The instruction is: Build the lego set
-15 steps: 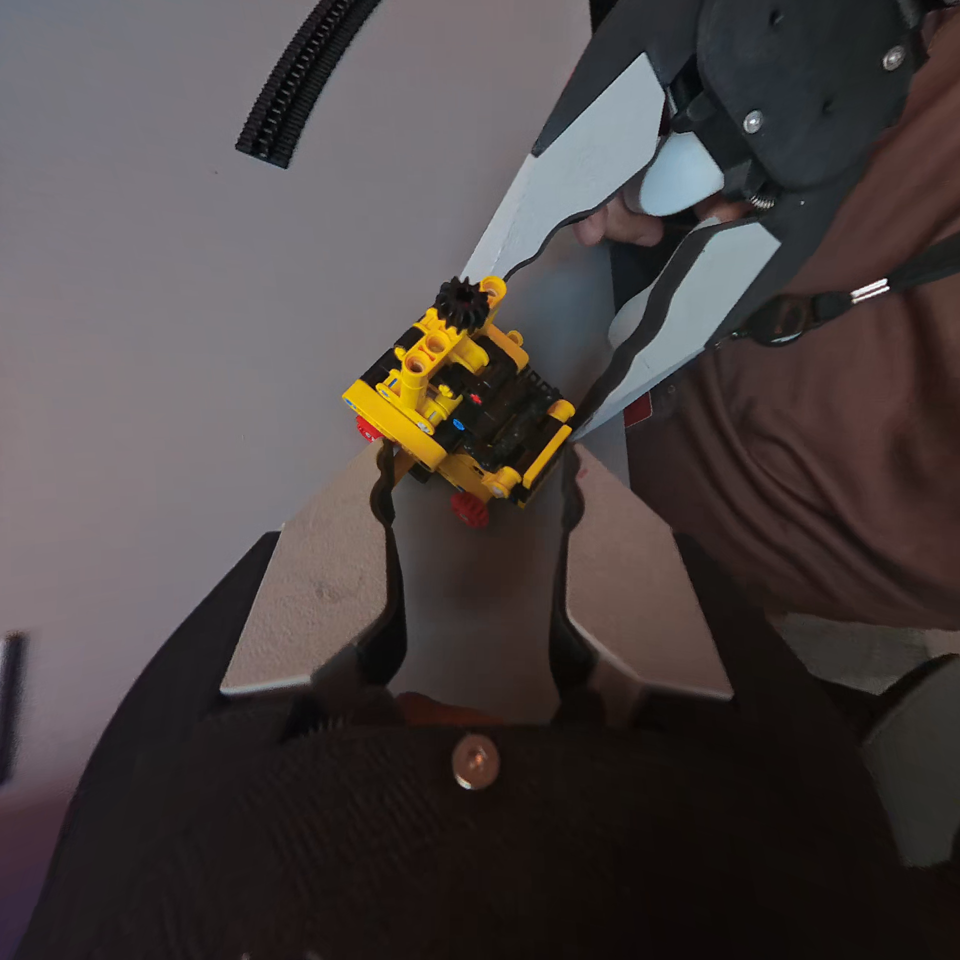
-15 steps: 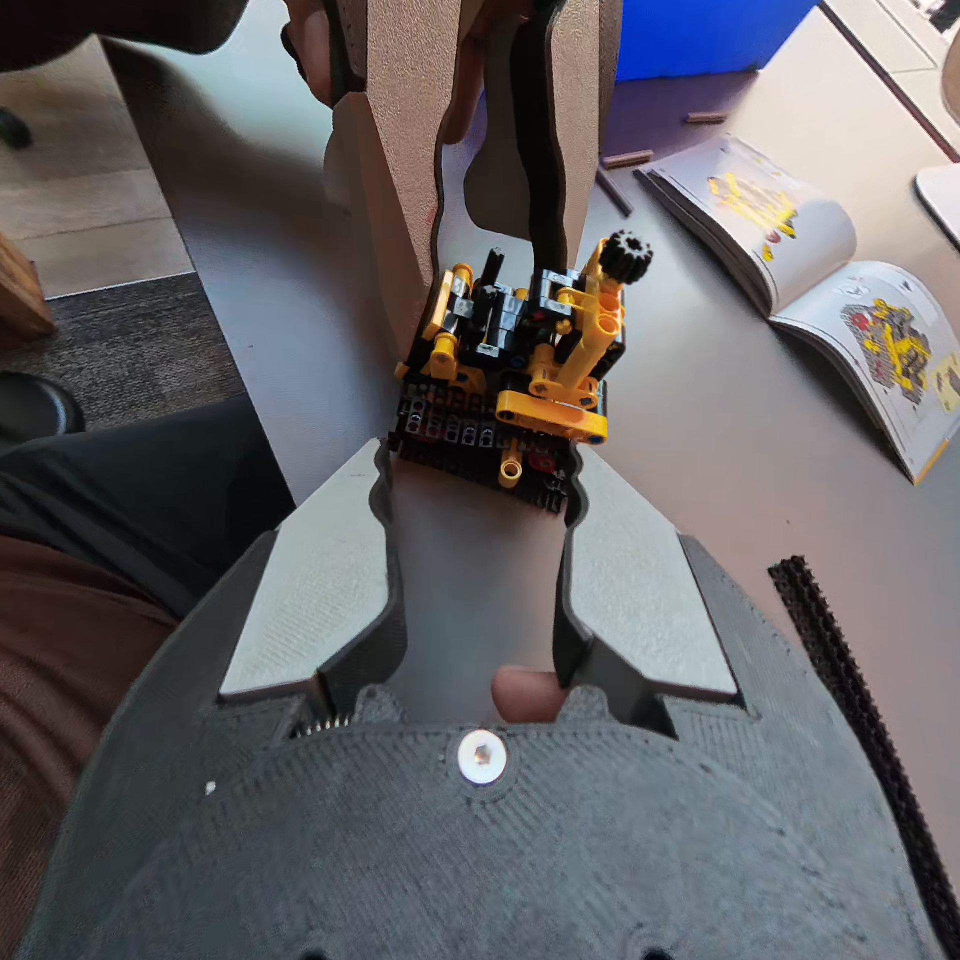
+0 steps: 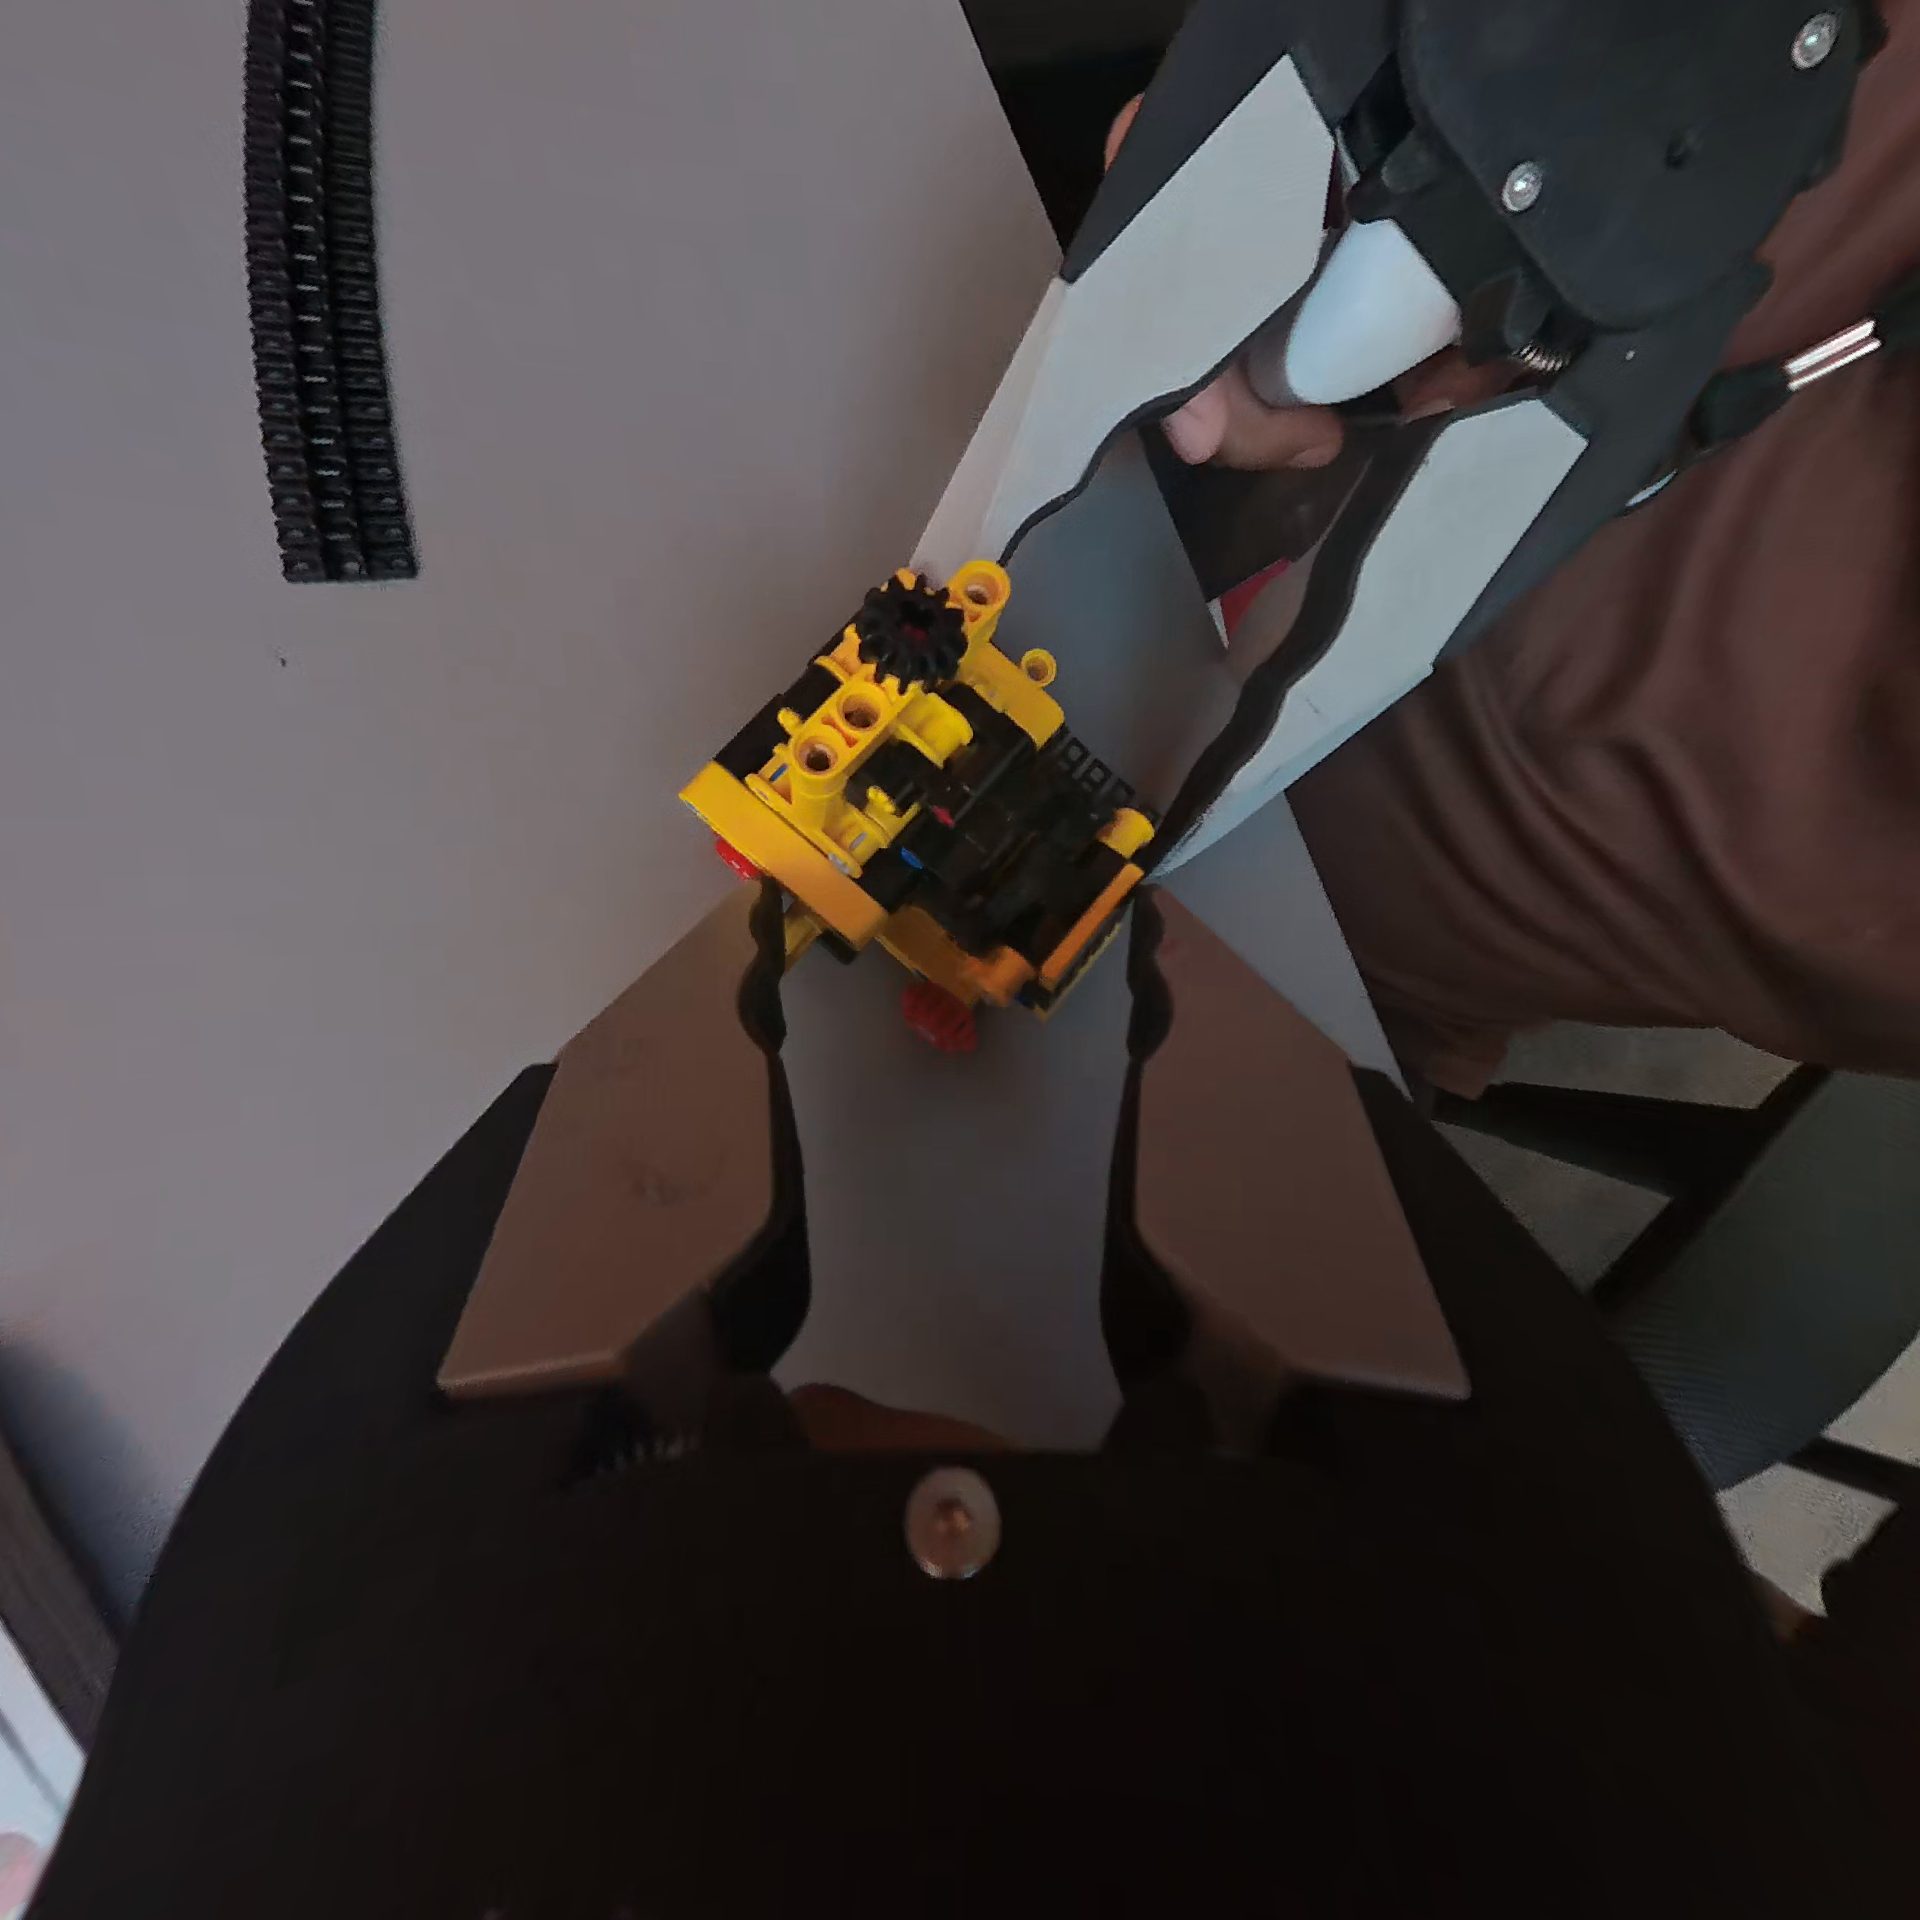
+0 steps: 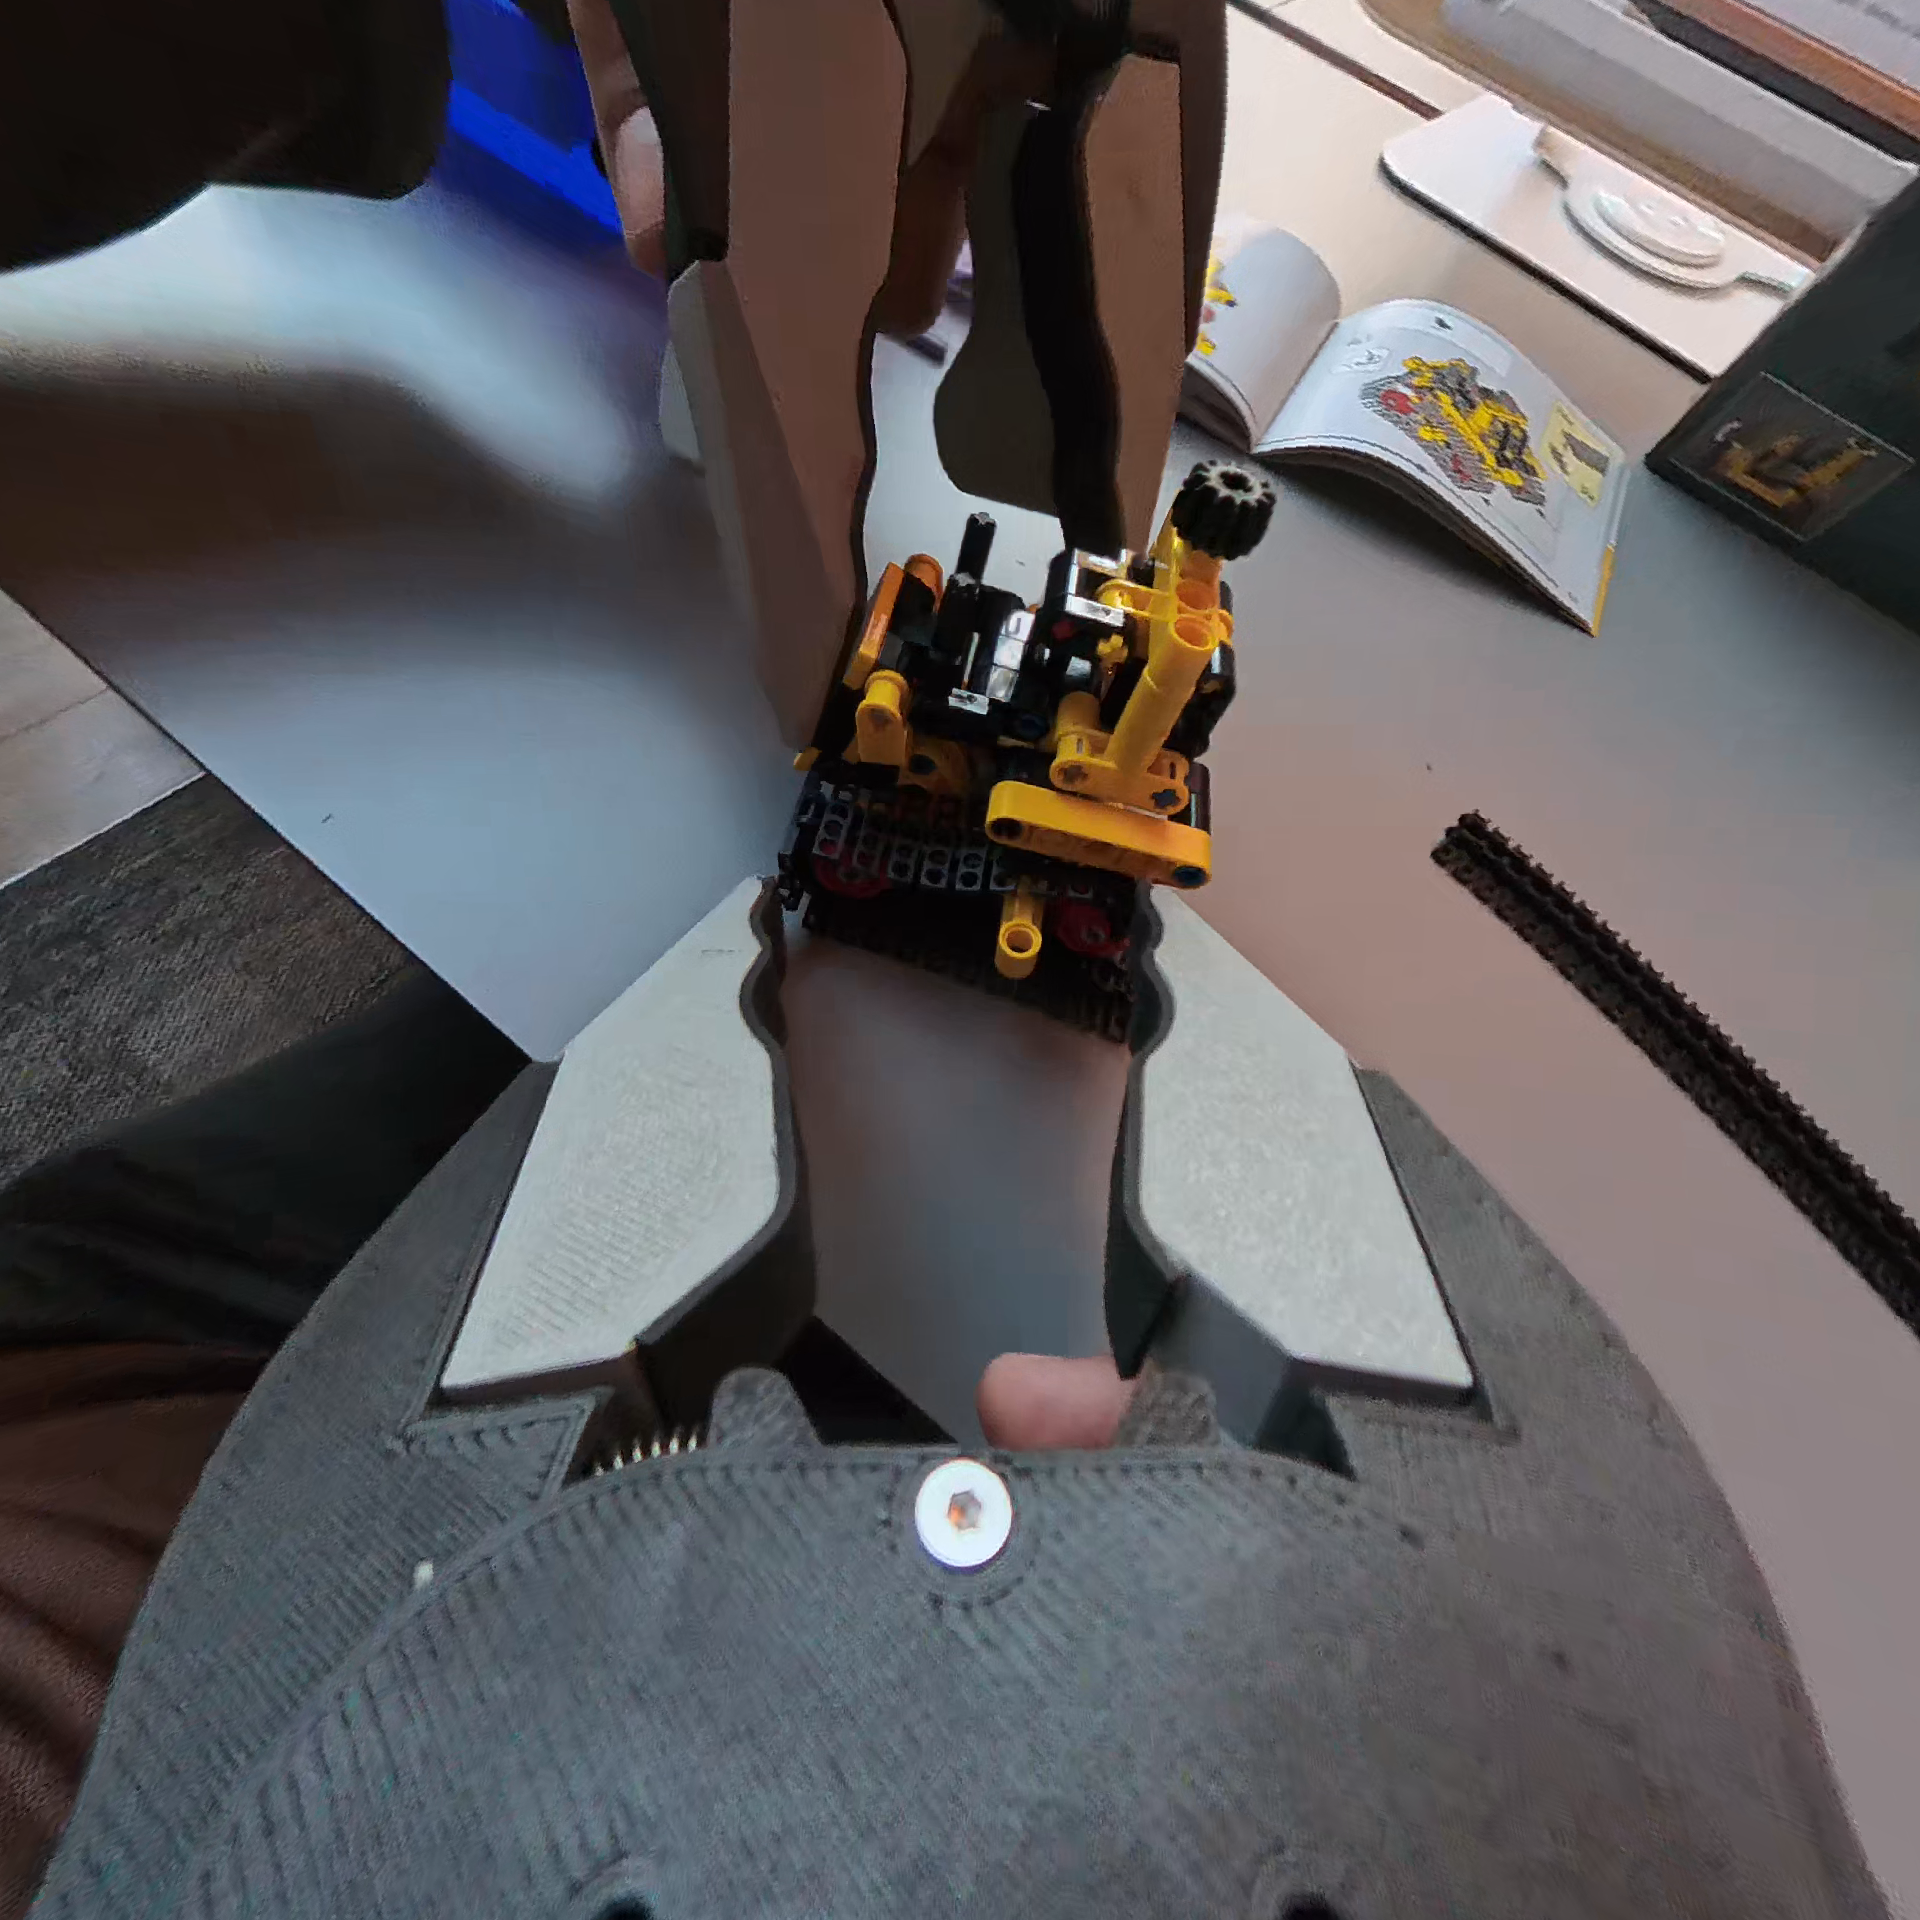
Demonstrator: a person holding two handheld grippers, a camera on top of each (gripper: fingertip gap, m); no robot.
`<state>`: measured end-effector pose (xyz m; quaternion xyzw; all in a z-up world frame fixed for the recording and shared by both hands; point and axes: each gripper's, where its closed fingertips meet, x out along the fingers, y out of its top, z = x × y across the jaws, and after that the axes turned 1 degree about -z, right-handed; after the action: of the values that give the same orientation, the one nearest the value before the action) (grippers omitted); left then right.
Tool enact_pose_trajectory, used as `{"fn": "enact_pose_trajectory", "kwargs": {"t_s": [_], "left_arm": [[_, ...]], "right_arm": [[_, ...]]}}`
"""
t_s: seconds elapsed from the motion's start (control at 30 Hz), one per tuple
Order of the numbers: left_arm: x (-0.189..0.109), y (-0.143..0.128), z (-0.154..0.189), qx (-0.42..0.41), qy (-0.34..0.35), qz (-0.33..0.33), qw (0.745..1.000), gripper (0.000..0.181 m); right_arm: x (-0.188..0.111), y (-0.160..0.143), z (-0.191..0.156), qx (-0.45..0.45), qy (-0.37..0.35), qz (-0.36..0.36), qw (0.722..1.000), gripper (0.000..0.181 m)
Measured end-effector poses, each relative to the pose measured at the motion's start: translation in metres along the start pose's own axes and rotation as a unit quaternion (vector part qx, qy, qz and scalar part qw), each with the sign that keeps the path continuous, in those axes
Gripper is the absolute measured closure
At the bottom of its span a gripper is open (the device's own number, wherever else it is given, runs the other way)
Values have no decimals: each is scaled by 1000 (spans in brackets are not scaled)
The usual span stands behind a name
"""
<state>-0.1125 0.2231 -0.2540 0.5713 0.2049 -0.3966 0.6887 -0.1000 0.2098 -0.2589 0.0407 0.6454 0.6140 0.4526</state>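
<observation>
Left wrist view: my left tongs (image 3: 951,904) sit at frame centre, clamped on the lego model (image 3: 914,800), a yellow and black build. One tip presses the yellow plate side at lower left of the model, the other the yellow-edged corner at lower right. A black gear (image 3: 911,634) tops the model's far end and a small red gear (image 3: 935,1023) pokes out between my tips. The right tongs (image 3: 1081,717) come in from the upper right of the frame, tips at the model's far end, one by the yellow piece near the gear, the other at the black row on the right. A hand (image 3: 1247,426) shows behind them. A black track strip (image 3: 322,301) lies on the grey bench (image 3: 520,727) at upper left, well apart from the model.

Right wrist view: my right tongs (image 4: 961,914) are closed on the model's (image 4: 1018,748) black track base, one tip at each end of it, at frame centre. The left tongs (image 4: 966,623) drop in from the top of the frame, gripping the upper body. The black gear (image 4: 1229,506) stands on a yellow arm at the model's upper right. The model is held over the bench (image 4: 1455,790); I cannot tell if it touches. An open instruction booklet (image 4: 1455,426) lies at upper right, and the track strip (image 4: 1683,1049) lies at right.
</observation>
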Motion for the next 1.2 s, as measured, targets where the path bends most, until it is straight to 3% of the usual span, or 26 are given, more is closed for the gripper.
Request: {"fn": "enact_pose_trajectory", "kwargs": {"t_s": [0.13, 0.2, 0.3, 0.43, 0.57, 0.63, 0.73, 0.9, 1.03, 1.1, 1.2], "left_arm": [[2, 5, -2, -4, -22, -1, 1000, 117], [1, 5, -3, -3, -9, -1, 1000, 114], [-7, 10, -1, 15, 20, 35, 999, 113], [-34, 22, -2, -22, 108, 81, 991, 111], [-56, 27, 13, -94, 235, 127, 959, 118], [-55, 25, 24, -143, 286, 147, 936, 129], [-38, 22, 37, -194, 340, 171, 904, 136], [-2, 0, 33, -259, 401, 138, 868, 123], [13, -18, 21, -276, 430, 97, 854, 122], [14, -17, 18, -281, 429, 108, 852, 124], [13, -21, 15, -291, 428, 105, 849, 121]], "right_arm": [[-3, -3, 2, 4, -15, 3, 1000, 111], [-8, -8, 2, -1, -14, 0, 1000, 101], [-22, -17, 5, 4, -4, 7, 1000, 102], [-43, -22, 27, -20, 19, 14, 1000, 113], [-45, -18, 66, -57, 81, 3, 995, 118], [-41, -16, 71, -70, 172, -8, 983, 134], [-26, -7, 83, -91, 254, -5, 963, 136], [-11, -9, 61, -179, 384, -5, 906, 131], [-1, -15, 50, -243, 423, -2, 873, 124], [-4, -16, 45, -250, 447, -2, 859, 122], [-2, -19, 42, -269, 446, -9, 854, 125]]}}
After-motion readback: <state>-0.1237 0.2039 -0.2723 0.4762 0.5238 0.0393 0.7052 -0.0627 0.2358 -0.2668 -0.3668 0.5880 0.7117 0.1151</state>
